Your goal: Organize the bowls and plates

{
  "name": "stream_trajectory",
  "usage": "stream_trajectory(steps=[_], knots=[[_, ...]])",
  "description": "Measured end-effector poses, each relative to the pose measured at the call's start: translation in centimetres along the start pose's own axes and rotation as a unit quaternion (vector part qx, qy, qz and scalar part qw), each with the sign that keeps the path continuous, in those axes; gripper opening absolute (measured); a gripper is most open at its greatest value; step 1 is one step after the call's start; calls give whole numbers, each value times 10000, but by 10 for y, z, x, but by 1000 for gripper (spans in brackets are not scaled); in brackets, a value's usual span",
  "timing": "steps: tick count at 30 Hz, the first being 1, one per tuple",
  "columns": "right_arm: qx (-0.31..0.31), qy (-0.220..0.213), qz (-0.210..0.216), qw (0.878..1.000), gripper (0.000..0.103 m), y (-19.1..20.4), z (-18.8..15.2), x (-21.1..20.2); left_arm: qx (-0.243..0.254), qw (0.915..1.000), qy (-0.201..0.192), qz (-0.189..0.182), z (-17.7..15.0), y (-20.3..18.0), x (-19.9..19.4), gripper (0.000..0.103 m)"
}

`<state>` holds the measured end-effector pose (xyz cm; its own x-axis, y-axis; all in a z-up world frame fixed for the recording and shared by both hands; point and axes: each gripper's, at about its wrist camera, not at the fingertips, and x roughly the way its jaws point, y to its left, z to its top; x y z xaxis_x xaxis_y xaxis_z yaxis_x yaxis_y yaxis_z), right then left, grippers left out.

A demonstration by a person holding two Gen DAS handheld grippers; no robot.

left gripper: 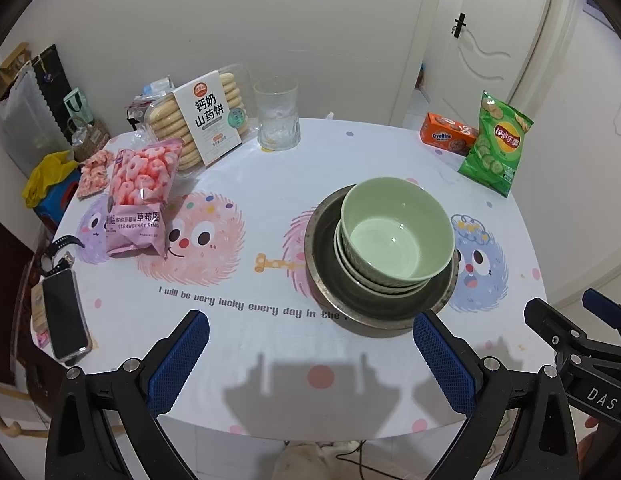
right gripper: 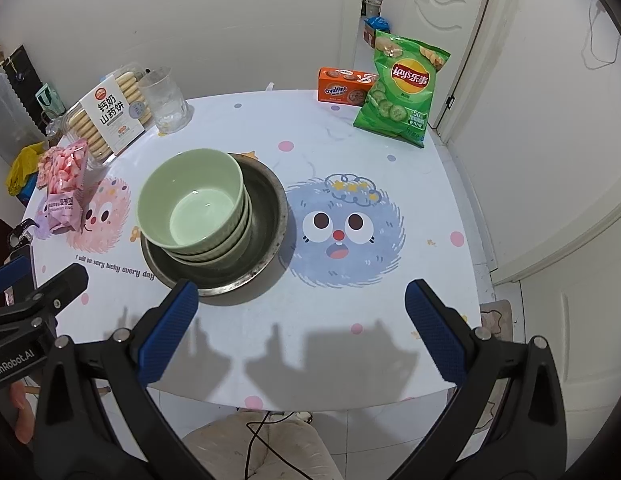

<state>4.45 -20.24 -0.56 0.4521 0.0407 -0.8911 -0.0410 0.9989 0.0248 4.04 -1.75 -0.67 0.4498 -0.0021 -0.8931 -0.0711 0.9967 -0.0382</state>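
A: Pale green ceramic bowls [left gripper: 394,236], three nested as far as I can count, sit inside the round dull-metal plate [left gripper: 330,280], mid-counter, slightly toward the near edge. Stack leans to one side of the plate, not centred.

B: So stacking looks done?

A: Looks like it. No other loose plates or bowls in either view. What's left, if anything, is probably moving or centring the stack. That's a guess.

B: Grippers?

A: Left gripper [left gripper: 310,360] and right gripper [right gripper: 300,330] both hover over the near counter edge, jaws spread wide, holding nothing. Neither touches the plate.

B: View differences?

A: Left wrist shows the black phone [left gripper: 64,320] and a watch strap at the near left of the white cartoon-print counter [left gripper: 270,340], plus the full pink strawberry-ring snack bag [left gripper: 140,196]. Right wrist shows the blue monster print uncovered, the green chip bag [right gripper: 402,92] and orange biscuit box [right gripper: 344,85] clearly, far right, and a cushioned seat below the counter edge. Both catch the clear glass tumbler [right gripper: 166,100] far left.
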Motion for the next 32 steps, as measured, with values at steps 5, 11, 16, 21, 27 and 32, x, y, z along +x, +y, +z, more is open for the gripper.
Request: stream_trajectory(steps=[5, 11, 16, 21, 27, 32], knots=[[21, 12, -6, 10000, 103, -1, 0, 0, 14, 10000, 12, 1, -1, 0, 1, 103], [34, 20, -10, 10000, 103, -2, 0, 0, 18, 10000, 18, -14, -1, 1, 2, 103], [35, 23, -3, 10000, 103, -2, 1, 1, 15, 10000, 22, -22, -1, 1, 2, 103], [32, 21, -3, 10000, 103, -2, 1, 0, 15, 10000, 26, -28, -1, 1, 2, 103], [34, 23, -4, 10000, 103, -2, 1, 0, -2, 10000, 20, -51, -1, 1, 2, 103], [32, 23, -3, 10000, 103, -2, 1, 0, -16, 10000, -11, -81, 0, 1, 1, 103]])
